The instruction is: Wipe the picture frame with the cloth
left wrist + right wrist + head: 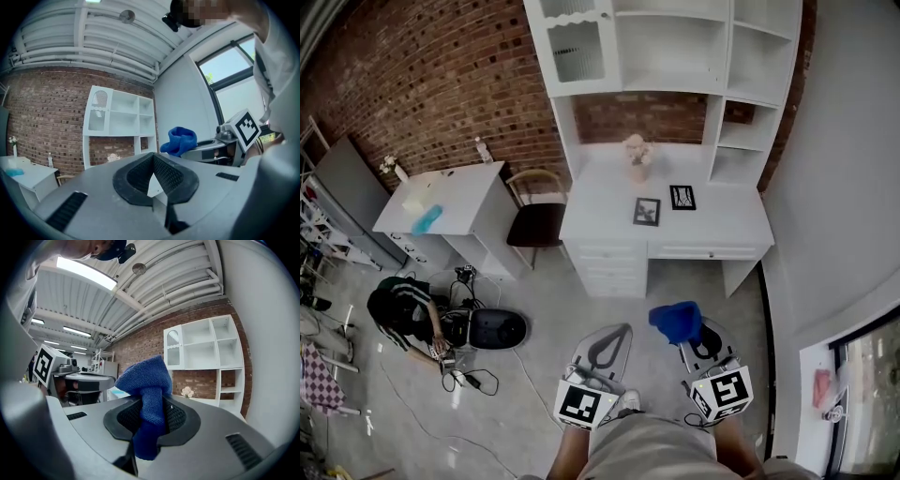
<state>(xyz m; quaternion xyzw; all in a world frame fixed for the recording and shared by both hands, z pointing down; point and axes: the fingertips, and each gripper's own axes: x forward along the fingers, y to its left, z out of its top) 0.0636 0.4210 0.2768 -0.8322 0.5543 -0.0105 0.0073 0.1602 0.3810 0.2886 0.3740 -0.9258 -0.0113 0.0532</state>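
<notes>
Inside the right claw (151, 422), cloth (144, 379) hides the gap.

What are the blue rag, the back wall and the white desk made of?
The cloth, pinched in the right gripper, looks like soft microfibre or terry fabric: fine nubby weave, limp folds. The wall is bare red brick with pale mortar lines. The desk seems white-painted wood or board, smooth and matte; I can't tell which.
</notes>
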